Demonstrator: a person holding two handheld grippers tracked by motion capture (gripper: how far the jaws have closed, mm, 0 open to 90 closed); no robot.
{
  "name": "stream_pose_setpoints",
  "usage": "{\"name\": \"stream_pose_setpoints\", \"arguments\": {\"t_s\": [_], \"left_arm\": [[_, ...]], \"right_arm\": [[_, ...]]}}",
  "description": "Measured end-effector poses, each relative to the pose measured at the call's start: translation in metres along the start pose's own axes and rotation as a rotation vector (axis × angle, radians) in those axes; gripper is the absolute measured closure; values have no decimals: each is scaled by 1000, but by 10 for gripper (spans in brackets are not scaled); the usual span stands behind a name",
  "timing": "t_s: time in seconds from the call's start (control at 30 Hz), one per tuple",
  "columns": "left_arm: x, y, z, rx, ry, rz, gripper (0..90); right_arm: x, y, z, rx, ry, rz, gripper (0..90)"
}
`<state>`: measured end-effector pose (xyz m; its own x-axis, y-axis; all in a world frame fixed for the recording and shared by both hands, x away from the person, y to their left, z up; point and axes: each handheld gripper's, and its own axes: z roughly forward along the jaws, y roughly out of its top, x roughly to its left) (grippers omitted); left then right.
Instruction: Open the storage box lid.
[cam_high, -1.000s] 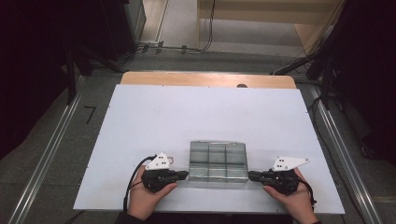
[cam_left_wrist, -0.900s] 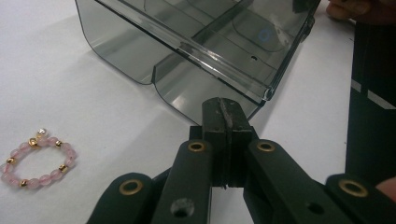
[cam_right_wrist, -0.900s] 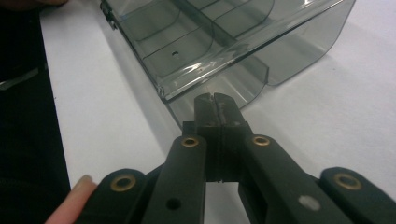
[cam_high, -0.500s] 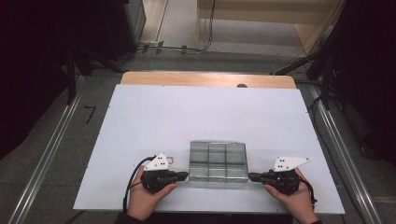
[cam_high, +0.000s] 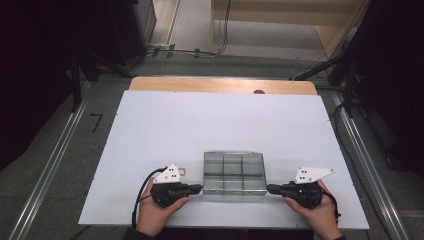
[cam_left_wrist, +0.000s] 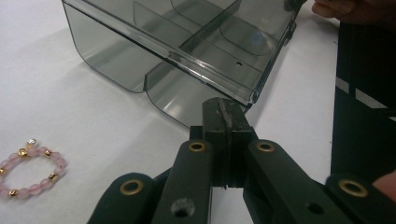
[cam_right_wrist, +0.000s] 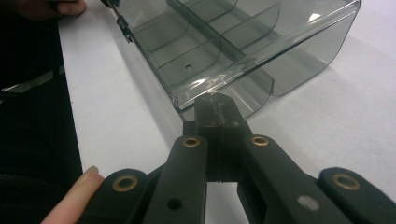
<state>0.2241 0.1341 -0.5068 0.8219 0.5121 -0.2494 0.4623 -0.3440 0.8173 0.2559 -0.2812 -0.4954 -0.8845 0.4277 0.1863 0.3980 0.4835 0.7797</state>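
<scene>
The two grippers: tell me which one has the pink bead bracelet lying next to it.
The left gripper, at the clear divided box's left end. The bracelet lies on the white table beside it; the right gripper has just bare table.

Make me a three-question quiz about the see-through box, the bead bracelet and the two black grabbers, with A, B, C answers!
1. Where does the bracelet lie?
A. inside the box
B. on the white table beside the left gripper
C. on top of the right gripper

2. What colour are most of the bracelet's beads?
A. pink
B. green
C. black

3. How do the jaws of the left gripper stand?
A. wide open
C. clamped around the bracelet
B. shut together, tips at the box's edge

Answers:
1. B: the left gripper view shows it on the bare table, apart from the clear box.
2. A: the beads are pale pink with a few gold ones between.
3. B: the two jaws press flat against each other by the box's rim; the right gripper stands the same way at the other end.
</scene>
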Motion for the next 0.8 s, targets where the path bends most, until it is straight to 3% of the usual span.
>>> {"name": "stream_pose_setpoints", "arguments": {"t_s": [0.13,0.3,0.8], "left_arm": [[1,1,-2,-43,-50,-11,900],[0,1,-2,-47,-47,-7,900],[-5,7,-4,-133,-52,14,900]], "right_arm": [[0,0,-1,-7,5,3,883],[1,1,-2,-12,7,1,883],[9,10,-8,-72,-7,-13,883]]}}
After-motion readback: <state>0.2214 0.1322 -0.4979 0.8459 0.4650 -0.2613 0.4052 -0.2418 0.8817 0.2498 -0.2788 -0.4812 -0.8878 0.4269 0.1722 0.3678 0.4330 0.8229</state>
